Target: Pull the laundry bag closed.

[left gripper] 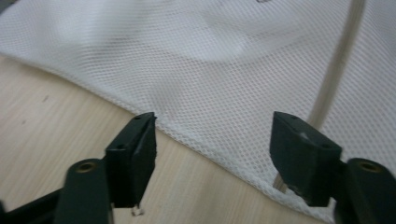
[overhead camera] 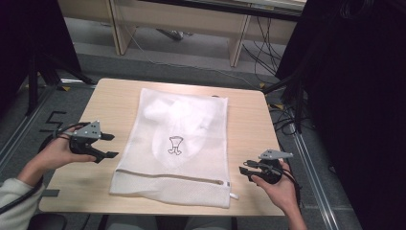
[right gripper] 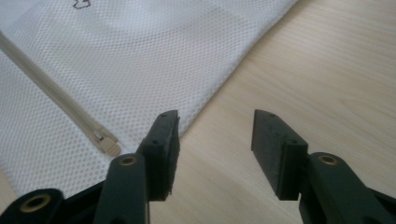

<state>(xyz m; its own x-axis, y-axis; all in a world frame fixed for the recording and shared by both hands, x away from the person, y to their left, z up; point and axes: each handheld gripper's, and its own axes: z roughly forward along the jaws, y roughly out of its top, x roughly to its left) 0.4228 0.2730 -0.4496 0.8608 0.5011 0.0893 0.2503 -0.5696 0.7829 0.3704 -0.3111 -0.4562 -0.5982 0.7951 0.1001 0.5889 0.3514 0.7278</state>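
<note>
White mesh laundry bag is laid flat in the middle of the wooden table, its zipper run along the near end and a white garment with a small dark print seen inside. Left gripper and right gripper are held beside its edges, jaws spread wide, nothing gripped.

Left tool jaws spread, empty; white mesh bag edge crosses between them on table.
</note>
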